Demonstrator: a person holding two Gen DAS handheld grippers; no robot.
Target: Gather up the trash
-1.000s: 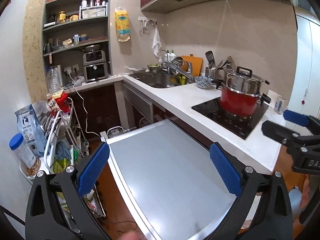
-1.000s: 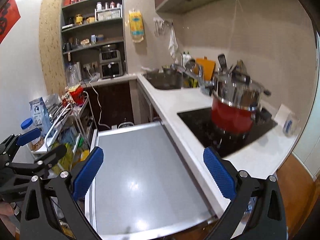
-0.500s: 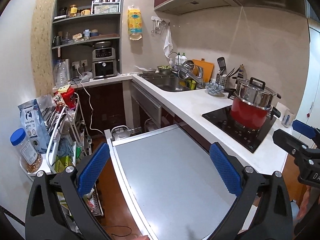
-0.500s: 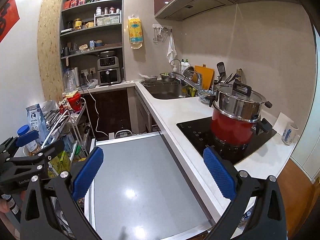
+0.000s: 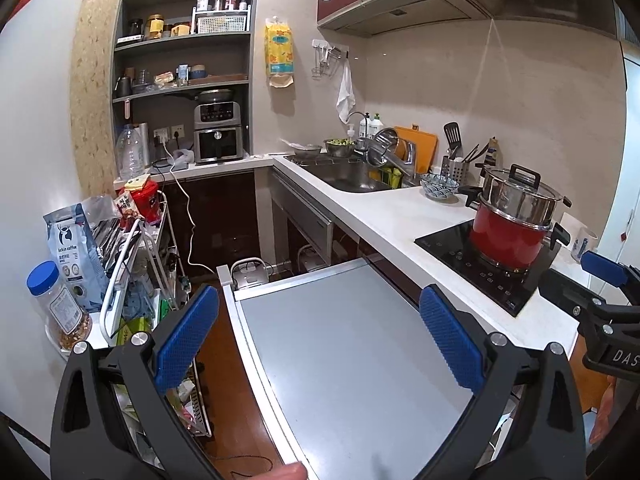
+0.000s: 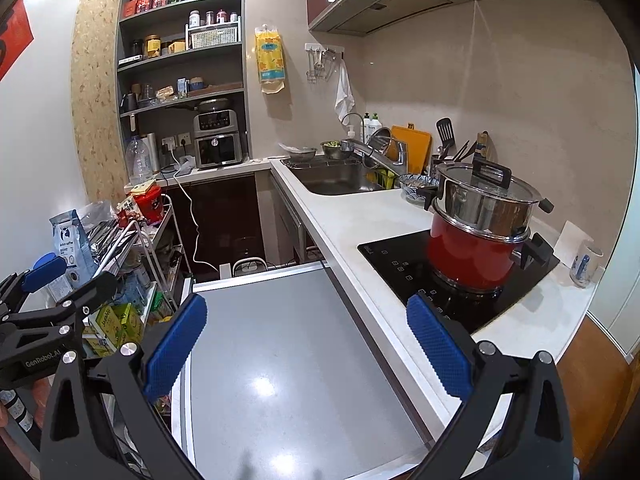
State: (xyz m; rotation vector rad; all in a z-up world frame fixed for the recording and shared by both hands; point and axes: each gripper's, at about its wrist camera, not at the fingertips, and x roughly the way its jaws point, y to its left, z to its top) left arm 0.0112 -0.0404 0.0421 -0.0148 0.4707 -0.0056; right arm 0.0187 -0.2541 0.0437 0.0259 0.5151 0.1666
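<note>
No piece of trash can be singled out with certainty in either view; nothing is held. The left gripper [image 5: 318,332] is seen with its jaws wide apart and empty, hovering above a grey pulled-out panel [image 5: 344,344] that juts from the white bench [image 5: 384,220]. The right gripper [image 6: 306,338] is likewise held with jaws spread and empty over the same panel [image 6: 288,344], just beside the left one.

On the bench an induction hob [image 6: 404,264] is set, and on it a red pot [image 6: 472,258] is stacked under a lidded steel pot [image 6: 484,196]. Farther back a patterned bowl [image 5: 439,184] and a sink [image 5: 352,176] are seen. At the left a wire trolley [image 5: 140,248] crowded with packets is placed, with a coffee bag [image 5: 74,248] and a blue-capped jar [image 5: 58,304] beside it. An air fryer [image 6: 218,138] is set beneath the wall shelves [image 6: 180,56].
</note>
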